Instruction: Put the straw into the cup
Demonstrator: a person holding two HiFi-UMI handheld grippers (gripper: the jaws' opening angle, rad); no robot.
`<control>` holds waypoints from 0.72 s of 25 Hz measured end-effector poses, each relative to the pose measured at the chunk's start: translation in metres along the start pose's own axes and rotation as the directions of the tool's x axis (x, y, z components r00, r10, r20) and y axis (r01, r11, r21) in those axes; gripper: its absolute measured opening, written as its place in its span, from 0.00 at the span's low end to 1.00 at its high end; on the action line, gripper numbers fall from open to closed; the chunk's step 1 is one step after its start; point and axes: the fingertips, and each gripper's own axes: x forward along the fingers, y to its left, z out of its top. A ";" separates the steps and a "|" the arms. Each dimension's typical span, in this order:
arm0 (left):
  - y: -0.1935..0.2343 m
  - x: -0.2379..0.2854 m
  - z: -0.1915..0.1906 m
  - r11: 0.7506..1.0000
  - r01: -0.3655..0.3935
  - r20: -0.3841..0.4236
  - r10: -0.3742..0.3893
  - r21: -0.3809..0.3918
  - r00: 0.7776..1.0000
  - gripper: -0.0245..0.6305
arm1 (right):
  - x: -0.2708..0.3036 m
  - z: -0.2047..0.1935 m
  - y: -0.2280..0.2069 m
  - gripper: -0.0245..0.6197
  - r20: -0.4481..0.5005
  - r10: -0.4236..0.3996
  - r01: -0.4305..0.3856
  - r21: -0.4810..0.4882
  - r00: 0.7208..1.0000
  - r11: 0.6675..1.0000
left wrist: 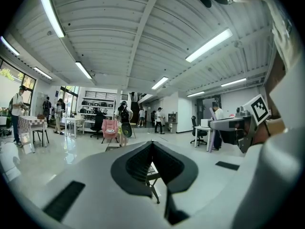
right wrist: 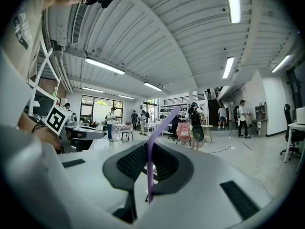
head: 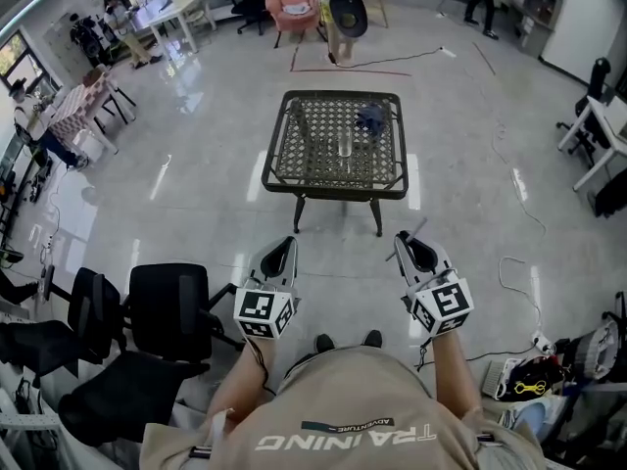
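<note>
A dark lattice table (head: 294, 169) stands a few steps ahead on the shiny floor. On it is a clear cup (head: 345, 146), upright near the middle, with a crumpled blue thing (head: 372, 117) behind it. My right gripper (head: 411, 245) is held level well short of the table and is shut on a purple straw (right wrist: 155, 142). The straw (head: 407, 241) sticks up and forward from between the jaws. My left gripper (head: 284, 251) is beside it at the same height, its jaw tips together (left wrist: 151, 147) with nothing between them.
Black office chairs (head: 147, 321) crowd the floor close on my left. Cables and a pile of gear (head: 549, 370) lie at the right. A white desk (head: 600, 130) stands far right. People and more furniture are at the back of the room.
</note>
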 end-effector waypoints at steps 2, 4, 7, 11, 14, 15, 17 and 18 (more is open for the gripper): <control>0.007 -0.002 0.001 1.000 0.002 0.004 -0.002 0.001 1.000 0.06 | 0.004 -0.003 0.004 0.11 -0.006 -0.006 0.006 0.001 1.000 1.000; 0.015 -0.004 0.000 1.000 0.004 0.001 -0.004 -0.001 1.000 0.06 | 0.007 -0.008 0.008 0.11 -0.016 -0.015 0.015 0.007 1.000 1.000; 0.027 -0.010 -0.005 1.000 0.018 -0.011 -0.018 -0.006 1.000 0.06 | 0.012 -0.011 0.019 0.11 -0.027 -0.029 0.030 0.011 0.999 0.999; 0.042 -0.012 -0.009 0.999 0.047 -0.016 -0.047 -0.002 0.999 0.06 | 0.023 -0.006 0.030 0.10 -0.019 -0.047 0.047 -0.008 0.999 0.999; 0.053 -0.010 -0.015 0.998 0.065 -0.026 -0.065 -0.010 0.998 0.06 | 0.030 -0.005 0.037 0.10 -0.019 -0.061 0.060 -0.014 0.998 0.998; 0.056 -0.010 -0.017 0.998 0.068 -0.028 -0.069 -0.014 0.997 0.06 | 0.031 -0.004 0.039 0.10 -0.023 -0.064 0.064 -0.017 0.998 0.998; 0.061 -0.009 -0.020 0.997 0.070 -0.024 -0.070 -0.025 0.997 0.06 | 0.033 -0.003 0.041 0.11 -0.030 -0.070 0.069 -0.024 0.997 0.997; 0.063 -0.008 -0.020 0.997 0.068 -0.022 -0.068 -0.031 0.997 0.06 | 0.034 -0.003 0.040 0.11 -0.036 -0.070 0.069 -0.026 0.997 0.997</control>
